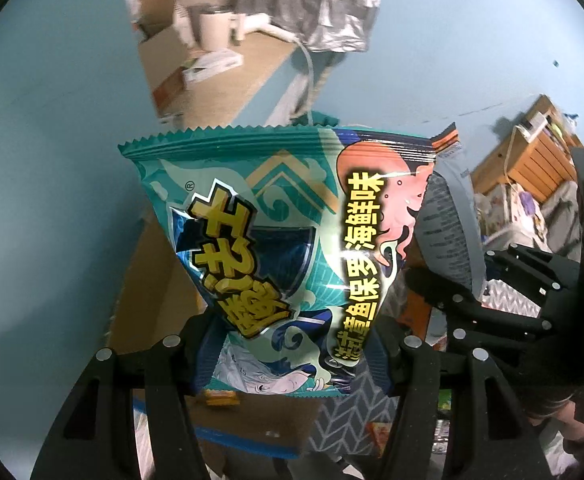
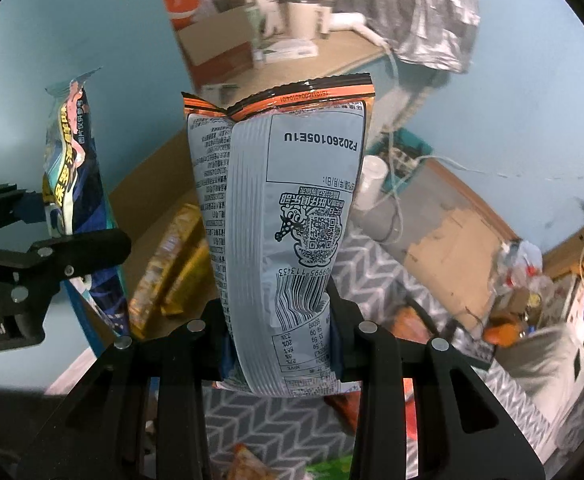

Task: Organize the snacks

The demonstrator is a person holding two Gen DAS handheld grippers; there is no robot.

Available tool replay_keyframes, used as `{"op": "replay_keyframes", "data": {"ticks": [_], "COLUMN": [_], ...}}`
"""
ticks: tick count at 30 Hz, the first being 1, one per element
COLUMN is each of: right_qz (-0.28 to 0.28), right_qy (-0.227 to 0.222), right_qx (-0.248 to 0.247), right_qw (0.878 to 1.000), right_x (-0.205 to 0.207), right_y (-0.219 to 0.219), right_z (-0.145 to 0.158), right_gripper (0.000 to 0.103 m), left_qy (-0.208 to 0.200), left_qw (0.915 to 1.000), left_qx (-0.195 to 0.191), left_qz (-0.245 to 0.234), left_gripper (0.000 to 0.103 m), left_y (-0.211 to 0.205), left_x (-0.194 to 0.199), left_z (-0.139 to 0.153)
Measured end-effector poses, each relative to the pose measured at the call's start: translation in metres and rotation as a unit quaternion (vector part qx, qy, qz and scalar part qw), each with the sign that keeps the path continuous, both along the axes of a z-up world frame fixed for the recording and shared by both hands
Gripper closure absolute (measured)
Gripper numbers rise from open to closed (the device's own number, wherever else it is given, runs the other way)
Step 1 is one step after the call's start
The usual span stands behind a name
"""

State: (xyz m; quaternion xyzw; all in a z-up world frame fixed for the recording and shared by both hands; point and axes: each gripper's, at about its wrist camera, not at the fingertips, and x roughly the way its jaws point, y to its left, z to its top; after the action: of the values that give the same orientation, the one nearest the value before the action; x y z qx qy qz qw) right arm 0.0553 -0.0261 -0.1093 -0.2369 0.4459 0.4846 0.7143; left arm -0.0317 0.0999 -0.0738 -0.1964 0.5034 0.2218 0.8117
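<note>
My left gripper (image 1: pixel 292 356) is shut on a teal snack bag (image 1: pixel 276 236) with yellow lettering and a pink octopus, held upright in the air. My right gripper (image 2: pixel 282 346) is shut on a grey and orange snack bag (image 2: pixel 284 208), its printed back with barcode and QR code facing the camera. In the left wrist view the right gripper (image 1: pixel 492 312) and its grey bag (image 1: pixel 448 224) are just right of the teal bag. In the right wrist view the left gripper (image 2: pixel 52 256) and teal bag (image 2: pixel 72 172) are at the left.
A cardboard box (image 2: pixel 152 200) with gold snack packs (image 2: pixel 168 264) lies below. More snack packets (image 2: pixel 248 464) lie on the grey chevron rug (image 2: pixel 376 276). A shelf (image 2: pixel 316 64) with a box and mugs is behind. Clutter (image 2: pixel 520 292) lies at the right.
</note>
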Motion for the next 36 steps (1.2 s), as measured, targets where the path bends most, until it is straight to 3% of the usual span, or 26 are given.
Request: {"op": "replay_keyframes", "data": {"ticks": [12, 25, 27, 29, 30, 36], "right_qz": [0.045, 0.054, 0.054, 0.051, 0.049, 0.043], "right_qy": [0.035, 0.078, 0.081, 0.074, 0.071, 0.065], "right_qx": [-0.010, -0.058, -0.065, -0.064, -0.063, -0.066], "right_qw": [0.998, 0.994, 0.993, 0.994, 0.994, 0.995], "right_x": [-0.022, -0.029, -0.029, -0.028, -0.028, -0.024], "right_y": [0.068, 0.096, 0.098, 0.098, 0.098, 0.090], "right_z": [-0.012, -0.043, -0.043, -0.042, -0.041, -0.038], "right_gripper": [0.069, 0.068, 0.065, 0.045, 0.041, 0.038], "left_qy": [0.020, 0.053, 0.059, 0.064, 0.067, 0.080], "left_qw": [0.9972, 0.9928, 0.9918, 0.9908, 0.9904, 0.9905], "left_qx": [-0.001, -0.016, -0.022, -0.027, -0.027, -0.009], "left_qz": [0.073, 0.106, 0.112, 0.116, 0.117, 0.111], "left_gripper": [0.040, 0.040, 0.040, 0.038, 0.036, 0.028], "left_y": [0.052, 0.066, 0.067, 0.068, 0.070, 0.066], "left_x": [-0.042, -0.038, -0.035, -0.032, -0.027, -0.019], "left_z": [-0.018, -0.053, -0.056, -0.058, -0.060, -0.060]}}
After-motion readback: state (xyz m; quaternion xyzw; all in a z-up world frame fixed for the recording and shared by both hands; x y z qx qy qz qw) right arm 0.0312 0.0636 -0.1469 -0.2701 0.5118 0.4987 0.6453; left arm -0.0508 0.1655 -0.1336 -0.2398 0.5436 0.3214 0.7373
